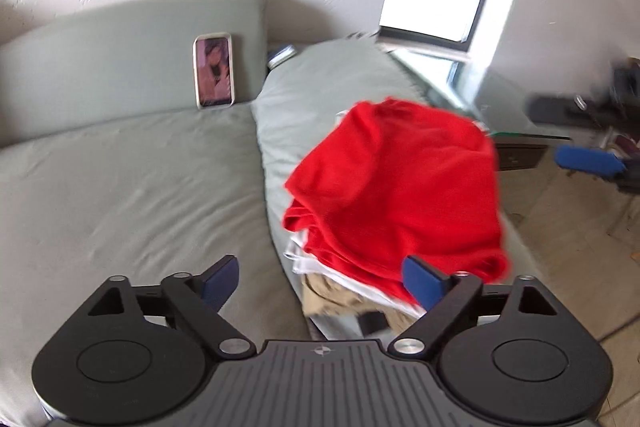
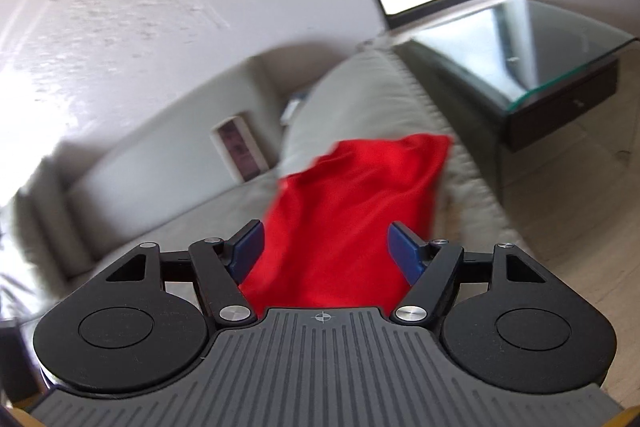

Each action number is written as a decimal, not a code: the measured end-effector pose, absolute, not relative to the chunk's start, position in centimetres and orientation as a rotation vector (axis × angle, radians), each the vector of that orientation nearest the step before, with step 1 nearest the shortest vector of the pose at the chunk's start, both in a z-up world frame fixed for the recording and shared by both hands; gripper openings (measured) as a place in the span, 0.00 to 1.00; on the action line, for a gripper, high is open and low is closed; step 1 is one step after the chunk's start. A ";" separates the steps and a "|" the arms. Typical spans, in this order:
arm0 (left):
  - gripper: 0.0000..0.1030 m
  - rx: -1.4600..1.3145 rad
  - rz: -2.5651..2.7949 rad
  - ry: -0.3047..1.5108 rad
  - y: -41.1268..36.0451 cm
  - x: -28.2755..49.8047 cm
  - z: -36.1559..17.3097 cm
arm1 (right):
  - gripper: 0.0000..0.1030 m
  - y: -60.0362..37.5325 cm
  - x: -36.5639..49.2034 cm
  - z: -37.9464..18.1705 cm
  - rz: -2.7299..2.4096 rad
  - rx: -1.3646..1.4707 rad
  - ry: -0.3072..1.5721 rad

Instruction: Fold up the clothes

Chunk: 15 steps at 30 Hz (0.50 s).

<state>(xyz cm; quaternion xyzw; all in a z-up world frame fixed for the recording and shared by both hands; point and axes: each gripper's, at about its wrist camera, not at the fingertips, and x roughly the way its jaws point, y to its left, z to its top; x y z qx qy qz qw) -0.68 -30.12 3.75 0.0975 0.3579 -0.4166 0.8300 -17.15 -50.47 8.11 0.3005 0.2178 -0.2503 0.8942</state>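
While both views are smeared by blur, the left gripper [image 1: 320, 281] clearly has its blue pads spread wide with nothing between them, hovering at the bottom of the frame. Right of centre, a red garment [image 1: 400, 195] sits folded atop a pile of white and tan clothes [image 1: 340, 291] on the grey sofa [image 1: 132, 195]. A phone [image 1: 214, 70] leans against the backrest at upper left. From the right wrist, the right gripper [image 2: 324, 251] is likewise released, the red garment [image 2: 352, 211] lying beyond its parted pads, a glass side table [image 2: 520, 51] at upper right.
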 end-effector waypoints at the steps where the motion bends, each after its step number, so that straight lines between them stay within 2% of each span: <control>1: 0.94 0.204 -0.891 0.752 -29.3 -1.3 4.3 | 0.80 -49.2 -17.3 9.1 -0.496 0.609 0.454; 2: 0.96 0.198 -0.898 0.749 -28.5 -2.0 4.7 | 0.90 -47.9 -17.4 10.1 -0.486 0.586 0.462; 3: 0.99 0.191 -0.900 0.748 -27.9 -2.7 5.1 | 0.92 -46.5 -17.7 11.0 -0.488 0.557 0.472; 7: 0.99 0.183 -0.894 0.749 -26.2 -5.2 6.6 | 0.99 -42.6 -19.3 14.2 -0.541 0.451 0.546; 15: 0.99 0.137 -0.865 0.763 -25.3 -8.0 7.3 | 1.00 -38.8 -24.3 16.1 -0.656 0.349 0.702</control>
